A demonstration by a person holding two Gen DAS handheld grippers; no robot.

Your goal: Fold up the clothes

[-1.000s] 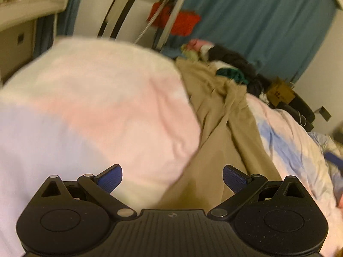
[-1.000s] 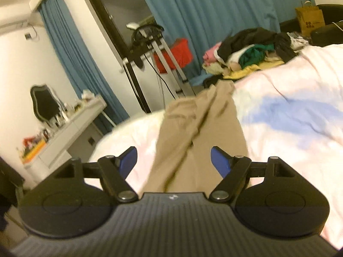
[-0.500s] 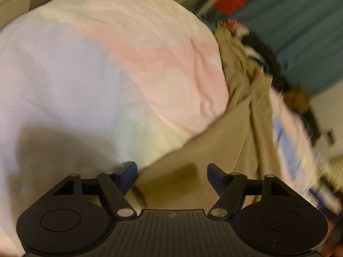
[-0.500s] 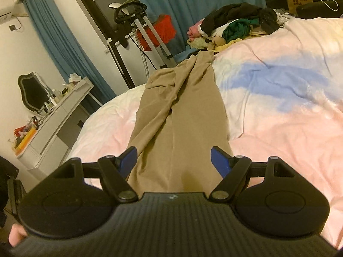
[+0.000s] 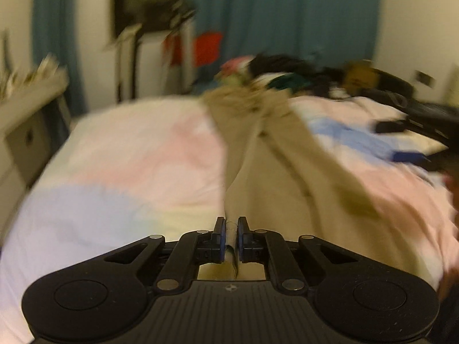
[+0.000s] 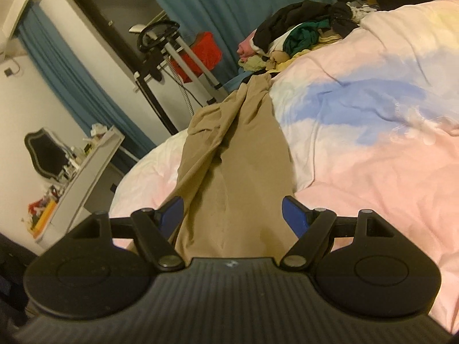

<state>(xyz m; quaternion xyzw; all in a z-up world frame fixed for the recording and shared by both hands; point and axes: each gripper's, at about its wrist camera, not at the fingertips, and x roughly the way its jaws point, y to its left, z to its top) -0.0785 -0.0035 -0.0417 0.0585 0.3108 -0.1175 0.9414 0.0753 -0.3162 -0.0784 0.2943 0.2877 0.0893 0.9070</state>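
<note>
Tan trousers (image 5: pixel 275 177) lie lengthwise on the pastel bedspread (image 5: pixel 137 166), stretching toward the far end of the bed. My left gripper (image 5: pixel 231 230) is shut on the near edge of the trousers; a fold of tan cloth sits pinched between its blue pads. In the right wrist view the trousers (image 6: pixel 238 166) run up the middle of the bedspread (image 6: pixel 373 143). My right gripper (image 6: pixel 233 210) is open, its blue pads either side of the near end of the trousers, just above the cloth. The left view is motion-blurred.
A pile of mixed clothes (image 6: pixel 298 37) sits at the far end of the bed. A white dresser (image 6: pixel 86 172) with clutter stands to the left. A clothes stand (image 6: pixel 172 57) and blue curtains (image 6: pixel 229 5) are behind. The right gripper shows at the right edge (image 5: pixel 410 154).
My left gripper has closed on the near edge of the trousers and swung to face along the bed. My right gripper has stayed open and lowered closer to the cloth.
</note>
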